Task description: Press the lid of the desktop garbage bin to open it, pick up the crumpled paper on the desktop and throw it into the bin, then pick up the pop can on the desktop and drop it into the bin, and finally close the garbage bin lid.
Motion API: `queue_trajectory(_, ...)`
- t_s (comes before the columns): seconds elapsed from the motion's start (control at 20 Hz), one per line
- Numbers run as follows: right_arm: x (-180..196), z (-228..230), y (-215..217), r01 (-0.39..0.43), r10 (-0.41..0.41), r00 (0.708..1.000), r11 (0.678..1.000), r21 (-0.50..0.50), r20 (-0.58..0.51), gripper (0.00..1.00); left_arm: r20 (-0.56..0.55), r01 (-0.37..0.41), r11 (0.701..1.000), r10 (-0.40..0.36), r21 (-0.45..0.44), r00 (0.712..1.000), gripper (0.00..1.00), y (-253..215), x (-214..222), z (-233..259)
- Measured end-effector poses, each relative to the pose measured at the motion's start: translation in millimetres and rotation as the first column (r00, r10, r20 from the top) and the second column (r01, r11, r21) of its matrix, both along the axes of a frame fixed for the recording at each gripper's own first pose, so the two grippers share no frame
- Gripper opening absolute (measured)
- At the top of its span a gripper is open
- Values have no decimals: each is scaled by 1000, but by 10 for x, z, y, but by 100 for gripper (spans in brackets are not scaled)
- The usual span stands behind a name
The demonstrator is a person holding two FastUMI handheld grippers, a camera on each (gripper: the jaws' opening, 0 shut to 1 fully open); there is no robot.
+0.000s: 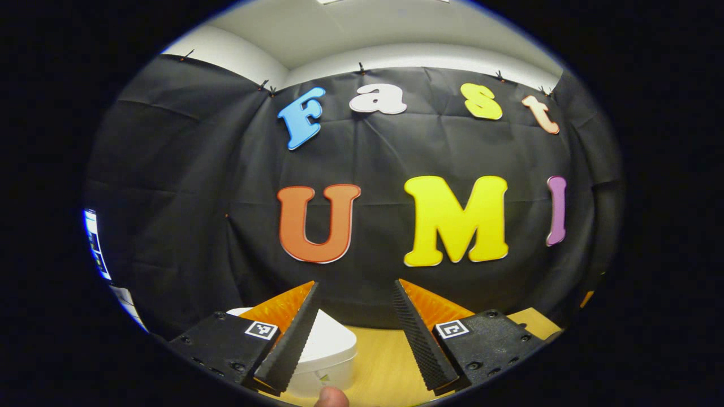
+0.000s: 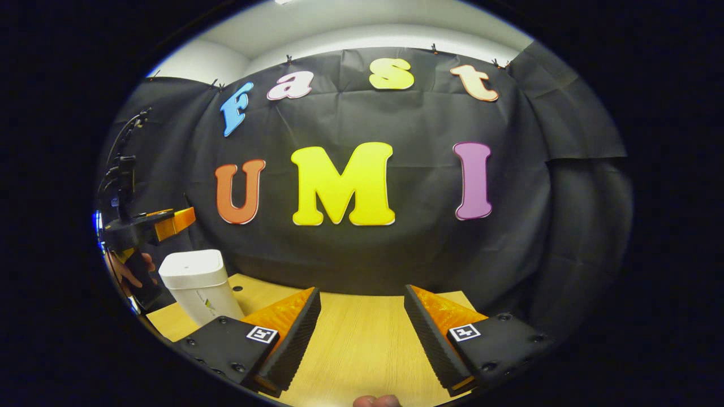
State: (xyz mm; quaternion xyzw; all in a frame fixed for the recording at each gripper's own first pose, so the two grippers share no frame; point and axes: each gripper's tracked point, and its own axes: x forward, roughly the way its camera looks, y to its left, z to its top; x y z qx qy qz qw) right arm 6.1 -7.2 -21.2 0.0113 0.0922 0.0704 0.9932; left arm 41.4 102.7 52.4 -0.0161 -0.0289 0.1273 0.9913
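Both grippers hang over the table (image 2: 350, 339), jaws apart and empty. The right gripper (image 2: 362, 316) sits right of the bin (image 2: 195, 282); the left gripper (image 1: 356, 308) hovers just above the bin's closed lid (image 1: 331, 342).

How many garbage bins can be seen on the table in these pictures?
1. The white garbage bin stands on the wooden table, lid shut, below the left gripper. In the right gripper view it is at far left. Others may be hidden.

bin (image 2: 195, 282): white, lid white | desktop (image 2: 362, 339): light wood grain | booth wall (image 2: 407, 254): black cloth
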Motion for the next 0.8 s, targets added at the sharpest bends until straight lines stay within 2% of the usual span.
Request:
queue_trajectory(0.05, -20, 81, 6, 10, -10, 1000, 1000, -6, 27, 94, 0, 32, 999, -32, 8, 999, 86, -132, -177, -2)
queue_trajectory(0.25, -109, 393, 178, 19, -12, 991, 999, -50, 130, 94, -18, 124, 992, -124, -35, 992, 89, -596, -404, -98)
queue_trajectory(0.55, -205, 466, 333, 33, -23, 985, 998, -53, 171, 92, -2, 185, 983, -185, -15, 983, 90, -877, -590, -164)
queue_trajectory(0.8, -184, 452, 328, 43, -36, 985, 998, -42, 169, 92, -10, 196, 980, -197, -37, 980, 90, -918, -581, -211)
